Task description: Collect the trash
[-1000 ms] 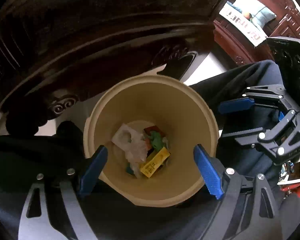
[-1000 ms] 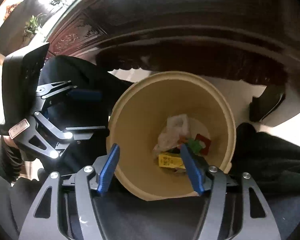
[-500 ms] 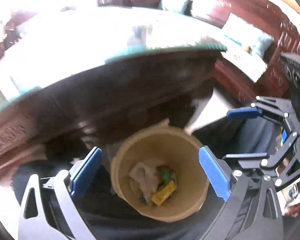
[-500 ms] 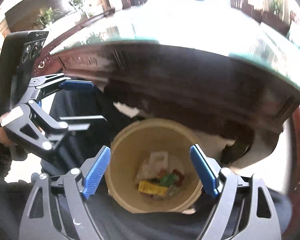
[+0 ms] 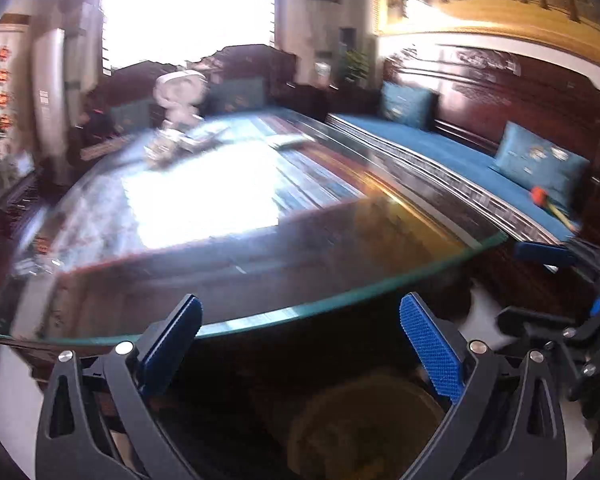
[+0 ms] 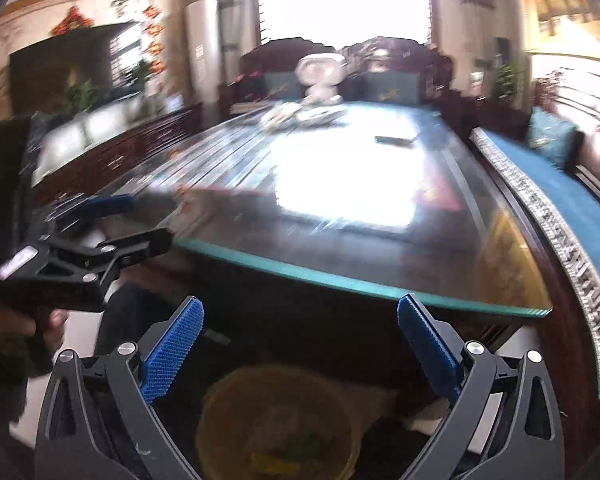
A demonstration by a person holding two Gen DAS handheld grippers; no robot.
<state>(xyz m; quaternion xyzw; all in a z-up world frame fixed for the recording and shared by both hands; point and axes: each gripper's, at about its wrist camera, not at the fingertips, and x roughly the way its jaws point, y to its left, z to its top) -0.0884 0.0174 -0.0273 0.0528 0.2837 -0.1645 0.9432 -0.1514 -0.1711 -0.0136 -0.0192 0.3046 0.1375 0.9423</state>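
Moved: you've raised both grippers, so the bin has dropped low between your fingers.
Bin: trash inside, blurred.
Left gripper: fingers spread, gripping nothing.
Right gripper: fingers spread, gripping nothing.
Counter: glass-topped, beyond your fingertips.

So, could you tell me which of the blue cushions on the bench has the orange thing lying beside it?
The nearer blue cushion, at the right end of the bench, has the orange object just in front of it; the farther cushion has nothing beside it.
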